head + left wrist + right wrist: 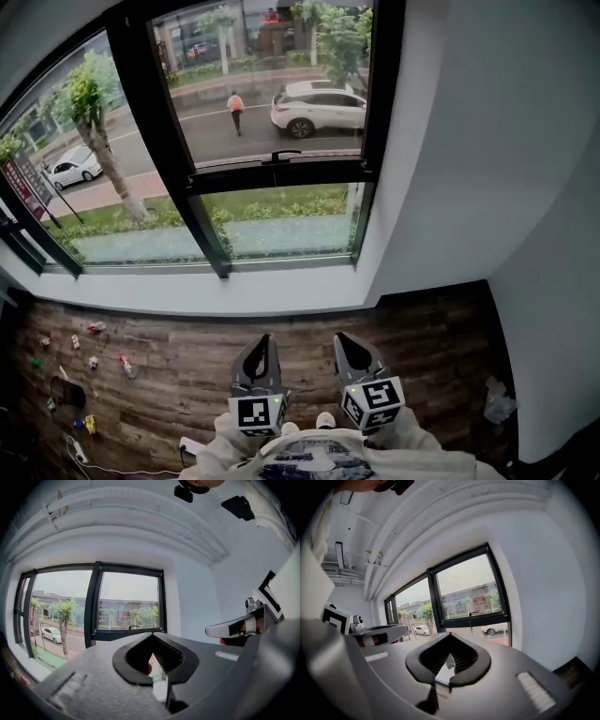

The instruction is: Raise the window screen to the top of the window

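Observation:
A black-framed window [197,225] fills the wall ahead. Across its right-hand pane, at about mid-height, runs the screen's black pull bar [281,174] with a small handle [285,154]; the glass below the bar looks hazy. The same bar shows in the left gripper view [129,632] and the right gripper view [476,619]. My left gripper [260,343] and right gripper [349,339] are held low and side by side over the wooden floor, well short of the window. Both are shut with nothing between the jaws [151,660] [449,660].
A white sill [234,291] runs under the window. A white wall [525,187] closes in on the right. Small toys [94,361] and a cable [80,455] lie on the floor at left, and a crumpled plastic bag [497,403] lies at right.

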Demonstrator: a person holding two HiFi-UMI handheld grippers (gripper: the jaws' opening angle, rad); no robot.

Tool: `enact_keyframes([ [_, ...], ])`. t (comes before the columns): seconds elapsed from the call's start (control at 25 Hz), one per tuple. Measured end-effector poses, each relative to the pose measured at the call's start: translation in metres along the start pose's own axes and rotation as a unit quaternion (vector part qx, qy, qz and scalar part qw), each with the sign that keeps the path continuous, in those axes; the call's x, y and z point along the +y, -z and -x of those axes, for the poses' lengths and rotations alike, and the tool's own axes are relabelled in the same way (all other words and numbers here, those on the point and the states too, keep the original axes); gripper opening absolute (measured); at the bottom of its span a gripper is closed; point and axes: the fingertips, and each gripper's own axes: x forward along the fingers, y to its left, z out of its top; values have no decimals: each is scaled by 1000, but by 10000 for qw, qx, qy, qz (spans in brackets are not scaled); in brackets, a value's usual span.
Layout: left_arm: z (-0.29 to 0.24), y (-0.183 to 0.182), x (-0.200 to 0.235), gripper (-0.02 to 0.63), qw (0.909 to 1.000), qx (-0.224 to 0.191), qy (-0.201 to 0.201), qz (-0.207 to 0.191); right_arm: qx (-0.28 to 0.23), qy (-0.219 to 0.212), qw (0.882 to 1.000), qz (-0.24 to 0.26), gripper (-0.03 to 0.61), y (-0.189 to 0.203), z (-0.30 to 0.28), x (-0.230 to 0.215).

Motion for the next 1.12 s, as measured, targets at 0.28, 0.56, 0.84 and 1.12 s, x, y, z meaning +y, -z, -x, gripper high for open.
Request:
enact_keyframes([
  [0.28, -21, -2, -32, 5, 9998, 96, 59, -158, 10, -37, 10000, -86, 6, 3, -1, -35],
  [0.56, -45, 8, -28, 5, 9995, 252, 21, -199, 88, -78, 9999, -106, 5, 6, -20, -48],
  [0.84, -96, 20, 6, 5, 9995, 282, -76, -83, 110, -36, 9999, -55, 5, 3, -76, -61],
  [1.12, -168, 33, 60, 5, 9993, 385, 18, 18, 260, 127, 9996, 8, 5, -7, -153, -68],
])
